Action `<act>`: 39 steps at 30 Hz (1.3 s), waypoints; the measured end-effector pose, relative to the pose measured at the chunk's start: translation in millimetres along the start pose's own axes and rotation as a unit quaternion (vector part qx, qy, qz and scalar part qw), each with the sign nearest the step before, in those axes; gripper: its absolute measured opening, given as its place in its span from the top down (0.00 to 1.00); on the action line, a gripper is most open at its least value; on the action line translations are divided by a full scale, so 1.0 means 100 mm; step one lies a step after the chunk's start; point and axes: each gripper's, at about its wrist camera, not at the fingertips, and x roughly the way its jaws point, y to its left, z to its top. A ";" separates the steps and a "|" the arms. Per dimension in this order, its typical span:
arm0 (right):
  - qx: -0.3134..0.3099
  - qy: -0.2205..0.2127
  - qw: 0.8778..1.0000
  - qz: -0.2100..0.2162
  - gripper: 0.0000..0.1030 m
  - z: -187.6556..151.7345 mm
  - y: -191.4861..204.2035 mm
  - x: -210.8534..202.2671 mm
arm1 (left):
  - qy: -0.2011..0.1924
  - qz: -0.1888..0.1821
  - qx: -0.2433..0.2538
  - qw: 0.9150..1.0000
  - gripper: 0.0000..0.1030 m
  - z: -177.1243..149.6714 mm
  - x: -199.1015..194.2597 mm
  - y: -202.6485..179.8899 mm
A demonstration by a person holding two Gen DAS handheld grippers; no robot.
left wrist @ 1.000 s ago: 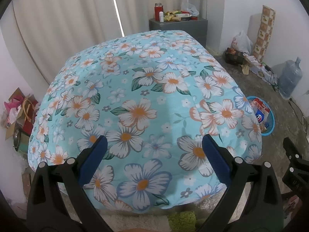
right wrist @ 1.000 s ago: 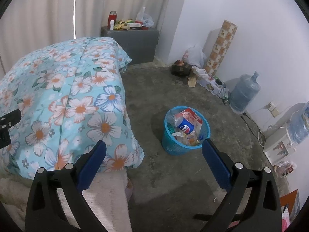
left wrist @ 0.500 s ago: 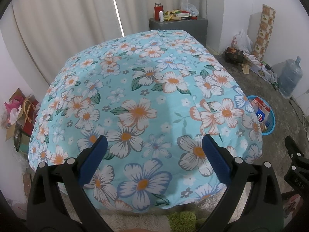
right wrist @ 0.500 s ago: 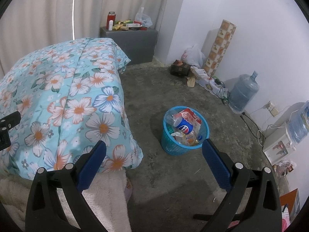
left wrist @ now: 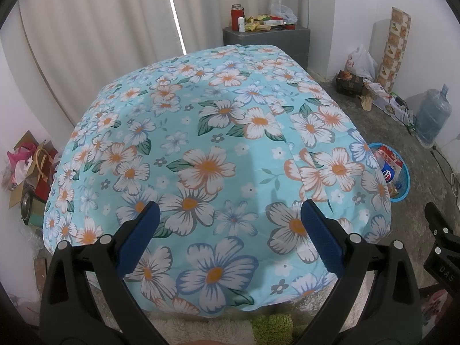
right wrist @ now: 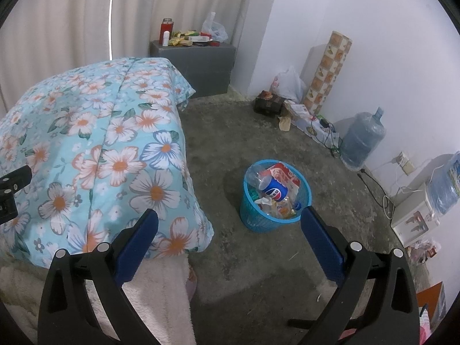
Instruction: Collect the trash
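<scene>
A blue plastic trash basket (right wrist: 253, 218) stands on the concrete floor, full of trash: a Pepsi bottle (right wrist: 271, 191), a red and white carton (right wrist: 286, 176) and wrappers. In the left wrist view the same basket (left wrist: 404, 184) peeks out past the bed's right edge. My right gripper (right wrist: 228, 230) is open and empty, held above the floor short of the basket. My left gripper (left wrist: 230, 224) is open and empty over the foot of the floral blue bedcover (left wrist: 207, 155).
A grey cabinet (right wrist: 198, 63) with bottles and wrappers stands at the bed's head. Along the right wall are a plastic bag (right wrist: 287, 84), a patterned roll (right wrist: 329, 72), a water jug (right wrist: 360, 141) and cables. Bags and boxes (left wrist: 27, 169) lie left of the bed.
Both views have shifted only slightly; the right gripper drifted a little, so the basket sits marginally lower left between its fingers. Both grippers stay open and empty.
</scene>
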 end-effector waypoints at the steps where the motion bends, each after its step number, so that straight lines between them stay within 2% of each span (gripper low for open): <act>1: 0.000 0.000 1.000 -0.001 0.06 0.01 0.01 0.00 | 0.000 0.000 0.000 1.000 0.09 0.00 0.00 0.01; 39: 0.001 0.000 1.000 -0.001 0.06 0.00 0.04 -0.01 | -0.001 0.002 0.000 1.000 0.09 0.00 0.00 0.01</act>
